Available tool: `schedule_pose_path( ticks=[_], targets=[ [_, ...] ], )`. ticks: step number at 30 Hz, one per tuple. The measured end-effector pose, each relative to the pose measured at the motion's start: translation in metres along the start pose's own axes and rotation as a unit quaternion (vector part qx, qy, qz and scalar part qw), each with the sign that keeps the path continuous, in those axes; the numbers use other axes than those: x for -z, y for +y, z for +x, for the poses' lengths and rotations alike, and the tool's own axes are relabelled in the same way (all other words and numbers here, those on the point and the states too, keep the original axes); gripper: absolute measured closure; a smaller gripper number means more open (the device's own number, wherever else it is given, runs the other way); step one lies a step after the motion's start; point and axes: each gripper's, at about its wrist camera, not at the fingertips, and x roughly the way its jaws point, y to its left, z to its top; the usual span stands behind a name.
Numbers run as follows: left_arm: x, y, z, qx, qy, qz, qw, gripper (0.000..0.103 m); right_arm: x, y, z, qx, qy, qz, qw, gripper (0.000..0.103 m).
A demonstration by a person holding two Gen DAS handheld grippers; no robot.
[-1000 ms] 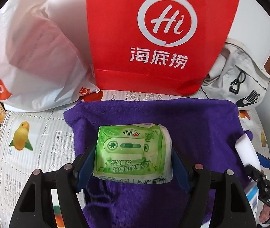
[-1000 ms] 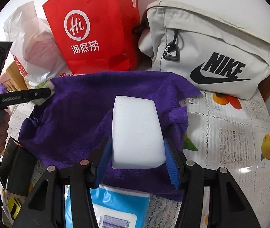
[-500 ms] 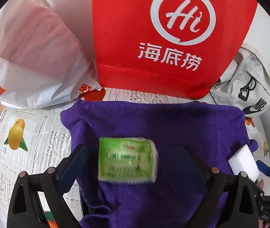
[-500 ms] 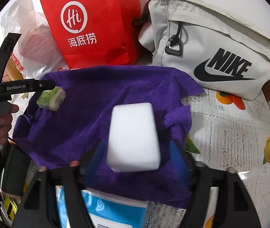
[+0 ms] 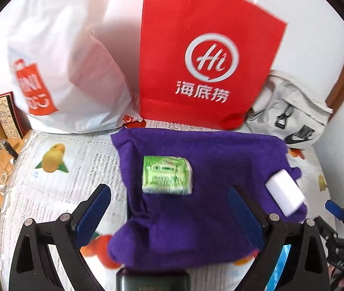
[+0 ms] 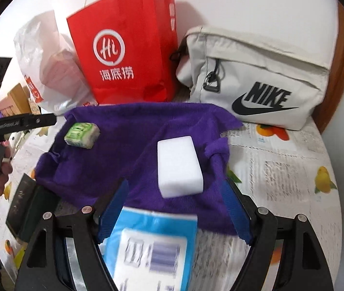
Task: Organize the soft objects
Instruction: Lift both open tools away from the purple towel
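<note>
Purple cloth, green tissue pack, white sponge resting

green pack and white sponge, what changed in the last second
Both were let go: the left gripper and right gripper have just opened their jaws and backed away, leaving the green pack and white sponge lying on the purple cloth. The bags behind stayed put.

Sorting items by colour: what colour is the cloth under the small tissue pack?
Purple cloth, seen best in the left wrist view, beneath the green tissue pack.
</note>
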Motion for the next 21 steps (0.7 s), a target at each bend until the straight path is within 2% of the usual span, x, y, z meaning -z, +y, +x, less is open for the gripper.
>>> schedule_pose_path(
  ticks=[3,8,17,21],
  targets=[
    [0.015,-0.001,-0.028,0.01,-0.016,0.005,0.9998,0.005,0.009,0.004,-0.02,-0.004,-0.008,0.011,1.0,0.024],
    [0.036,-0.003,-0.051,0.01,-0.002,0.006,0.9999,0.005,0.032,0.02,-0.053,0.016,-0.013,-0.009,1.0,0.024],
    [0.099,0.005,-0.098,0.017,-0.001,0.016,0.9997,0.005,0.09,0.031,-0.094,-0.004,0.006,0.001,1.0,0.024],
    [0.131,0.011,-0.114,0.006,-0.003,0.022,0.9997,0.005,0.123,0.036,-0.111,-0.01,0.009,-0.008,1.0,0.024]
  ],
)
